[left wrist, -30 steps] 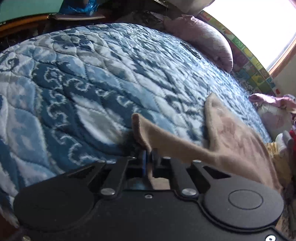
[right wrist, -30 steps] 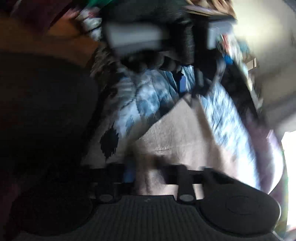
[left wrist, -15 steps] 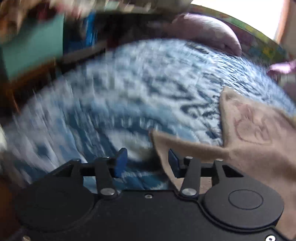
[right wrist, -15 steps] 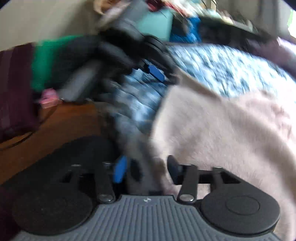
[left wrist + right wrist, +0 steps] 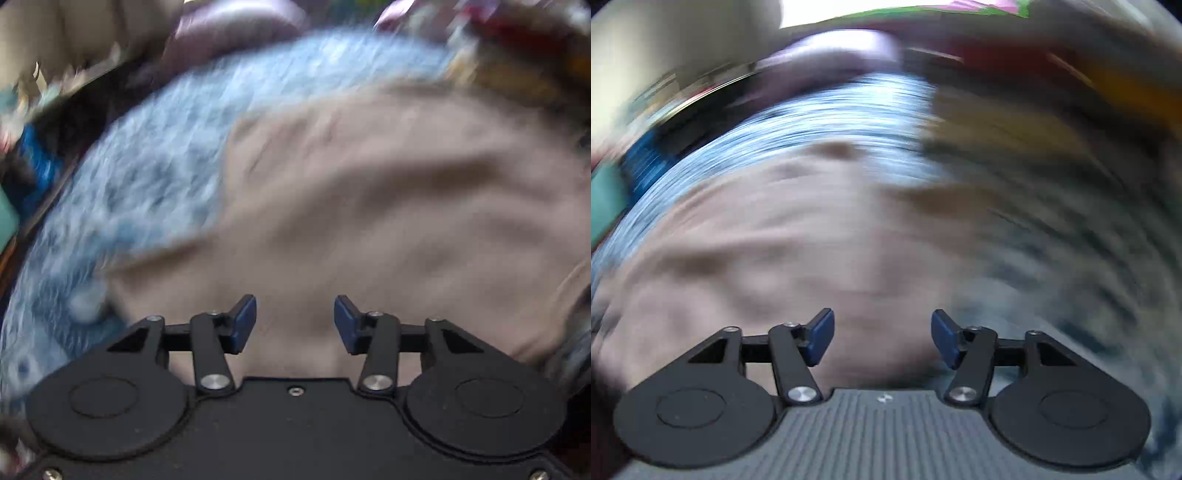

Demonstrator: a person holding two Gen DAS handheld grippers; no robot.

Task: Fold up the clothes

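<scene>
Both grippers now stand open with nothing between the blue pads. The left gripper (image 5: 294, 320) and the right gripper (image 5: 882, 338) each held the beige garment (image 5: 369, 206) a second ago; their jaws have just been opening. The garment now lies loose just ahead of them on the blue quilt (image 5: 147, 177). This fold seems laid; a new grasp probably comes next.

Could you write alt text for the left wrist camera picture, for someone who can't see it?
A handheld black gripper with blue-padded fingers stands open and empty above a beige garment spread on a blue-and-white patterned quilt. Its jaws have just been opening. The picture is smeared by motion, so the clutter beyond the bed cannot be made out.
</scene>
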